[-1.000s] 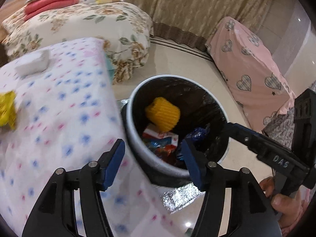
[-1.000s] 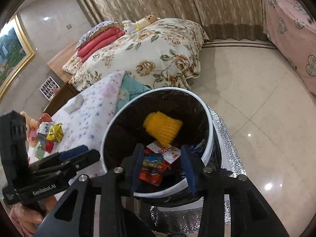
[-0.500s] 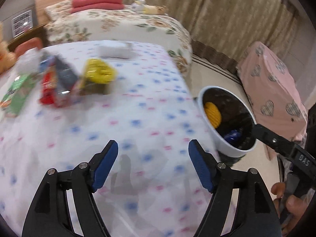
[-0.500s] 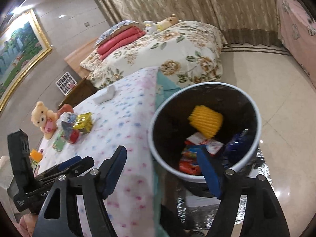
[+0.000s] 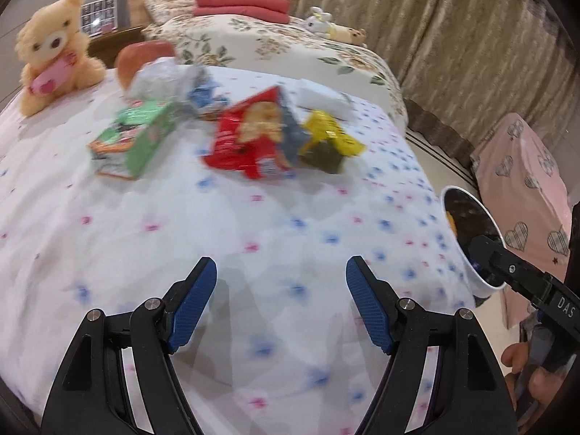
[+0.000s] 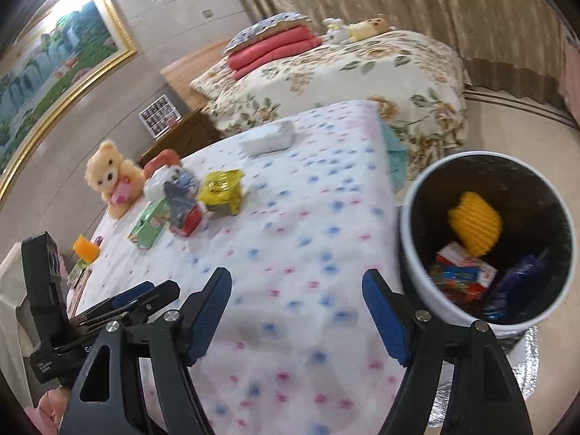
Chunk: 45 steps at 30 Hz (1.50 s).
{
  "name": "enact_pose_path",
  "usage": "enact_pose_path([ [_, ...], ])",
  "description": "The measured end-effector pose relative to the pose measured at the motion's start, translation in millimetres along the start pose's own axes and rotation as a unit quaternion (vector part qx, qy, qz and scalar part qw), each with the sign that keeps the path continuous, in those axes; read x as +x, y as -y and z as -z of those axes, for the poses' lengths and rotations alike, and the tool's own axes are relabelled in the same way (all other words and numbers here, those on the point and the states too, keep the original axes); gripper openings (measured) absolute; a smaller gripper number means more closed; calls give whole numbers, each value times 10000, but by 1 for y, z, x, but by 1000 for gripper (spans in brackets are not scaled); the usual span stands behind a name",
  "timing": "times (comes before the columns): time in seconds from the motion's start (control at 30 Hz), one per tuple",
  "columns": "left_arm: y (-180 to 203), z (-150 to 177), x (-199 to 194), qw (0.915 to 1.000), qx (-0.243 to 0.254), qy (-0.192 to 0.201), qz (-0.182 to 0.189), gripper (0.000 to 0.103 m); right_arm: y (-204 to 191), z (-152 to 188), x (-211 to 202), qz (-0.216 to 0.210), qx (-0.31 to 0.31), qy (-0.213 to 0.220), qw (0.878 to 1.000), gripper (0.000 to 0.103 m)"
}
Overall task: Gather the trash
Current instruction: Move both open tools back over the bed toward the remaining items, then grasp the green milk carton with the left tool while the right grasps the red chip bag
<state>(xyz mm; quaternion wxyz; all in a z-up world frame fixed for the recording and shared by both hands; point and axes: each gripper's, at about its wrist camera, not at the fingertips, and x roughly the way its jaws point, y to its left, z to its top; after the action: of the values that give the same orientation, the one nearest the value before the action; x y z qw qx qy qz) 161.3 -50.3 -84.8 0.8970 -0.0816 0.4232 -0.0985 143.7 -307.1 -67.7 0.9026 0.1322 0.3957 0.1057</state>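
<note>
Wrappers sit in a loose cluster on the dotted bedspread: a red snack bag, a green carton and a yellow wrapper, with a teddy bear behind them. Both jaws have just been opening, and now the left hand-held gripper and right hand-held gripper gape wide with nothing between them, over bare bedspread well short of the trash. Beside the bed's edge stands the white bin, holding a yellow foam sleeve and wrappers.
</note>
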Motion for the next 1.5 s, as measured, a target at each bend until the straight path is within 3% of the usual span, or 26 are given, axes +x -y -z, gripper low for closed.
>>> enact_pose_path([
  [0.6, -95, -25, 0, 9966, -434, 73, -703, 76, -66, -5, 64, -500, -216, -353, 9979, 76],
  [0.97, -122, -70, 26, 9967, -241, 21, -775, 79, -87, -19, 83, -696, -38, -254, 9972, 73],
  [1.3, -127, -81, 38, 9977, -140, 3, -665, 78, -106, -28, 111, -844, -41, -384, 9957, 68],
  [1.4, -131, -82, 43, 9987, -146, -53, -491, 56, -110, -32, 121, -846, -60, -431, 9955, 57],
  [1.5, -131, -81, 42, 9990, -115, -54, -431, 53, -111, -34, 128, -875, -2, -463, 9951, 48],
])
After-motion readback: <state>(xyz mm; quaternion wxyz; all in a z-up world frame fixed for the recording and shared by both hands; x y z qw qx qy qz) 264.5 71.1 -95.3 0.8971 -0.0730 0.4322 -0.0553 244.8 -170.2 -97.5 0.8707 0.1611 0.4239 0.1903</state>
